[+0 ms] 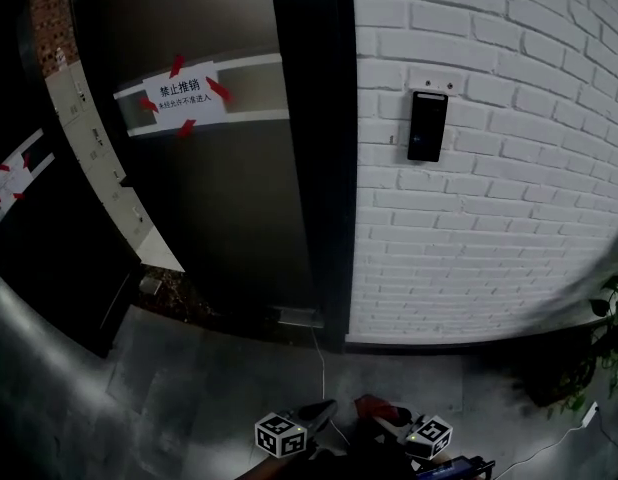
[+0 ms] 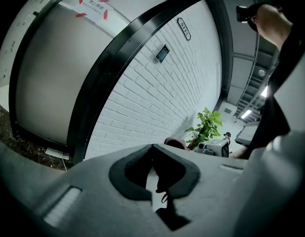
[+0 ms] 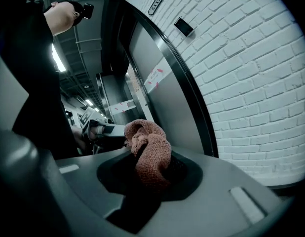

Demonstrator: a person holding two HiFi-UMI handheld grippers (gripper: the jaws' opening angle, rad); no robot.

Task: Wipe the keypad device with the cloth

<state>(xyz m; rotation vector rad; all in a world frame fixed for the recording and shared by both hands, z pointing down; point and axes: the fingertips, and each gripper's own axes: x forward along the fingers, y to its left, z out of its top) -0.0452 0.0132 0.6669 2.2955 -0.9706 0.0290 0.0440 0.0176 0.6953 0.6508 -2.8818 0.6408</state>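
Observation:
The black keypad device [image 1: 427,125] hangs on the white brick wall to the right of the door, well above and beyond both grippers; it also shows small in the left gripper view [image 2: 162,54] and the right gripper view [image 3: 184,26]. My right gripper [image 3: 151,168] is shut on a bunched reddish-brown cloth [image 3: 150,152], which sticks up out of the jaws. In the head view that cloth [image 1: 375,405] shows at the bottom edge, at the right gripper [image 1: 387,420]. My left gripper [image 2: 152,148] has its pads together with nothing in them; it sits low beside the right one [image 1: 317,414].
A dark metal door [image 1: 209,198] with a taped paper notice [image 1: 184,93] stands left of the black door frame [image 1: 324,168]. A potted plant [image 1: 611,343] is at the right, and a white cable [image 1: 549,446] lies on the grey floor. A small number plate [image 2: 183,28] sits above the keypad.

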